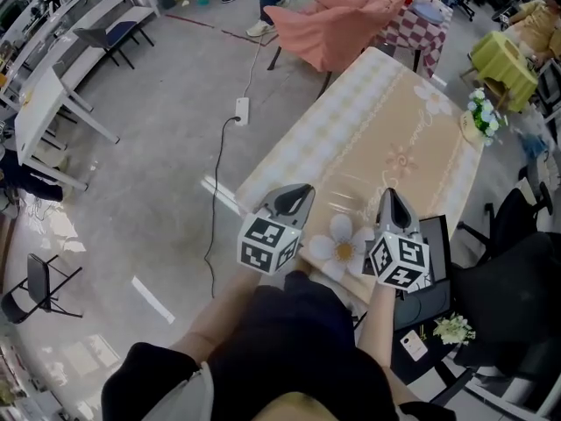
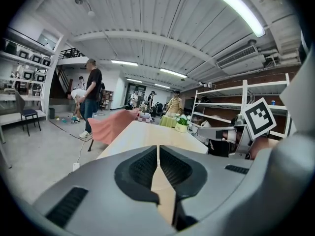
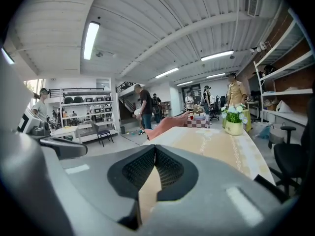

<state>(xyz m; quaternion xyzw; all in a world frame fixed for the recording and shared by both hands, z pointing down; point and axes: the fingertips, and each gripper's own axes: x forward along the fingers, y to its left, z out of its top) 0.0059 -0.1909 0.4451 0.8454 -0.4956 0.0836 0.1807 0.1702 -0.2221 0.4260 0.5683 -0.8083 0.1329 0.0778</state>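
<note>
We are holding the left gripper [image 1: 296,193] and the right gripper [image 1: 392,196] side by side over the near end of the table [image 1: 386,121], both pointing along it toward the far end. A white flower [image 1: 342,246] with a yellow middle is lying at the table's near edge, between the two grippers and just beside each. We cannot tell whether either is touching it, and only the head view is showing it.

The left gripper view is looking straight at the left gripper [image 2: 157,150], whose jaws are pressing together at the tips with nothing between them. The right gripper view is showing the right gripper [image 3: 154,149] the same way, with its jaws meeting and gripping nothing.

Both gripper views are showing from the side what the head view is showing small. A flower pot [image 3: 234,122] is standing by the table's right edge. A pink cloth [image 2: 110,124] is hanging beyond the far left corner, and a person [image 2: 92,95] is standing past it. The left gripper view is also catching the right gripper's marker cube [image 2: 259,118].
</note>
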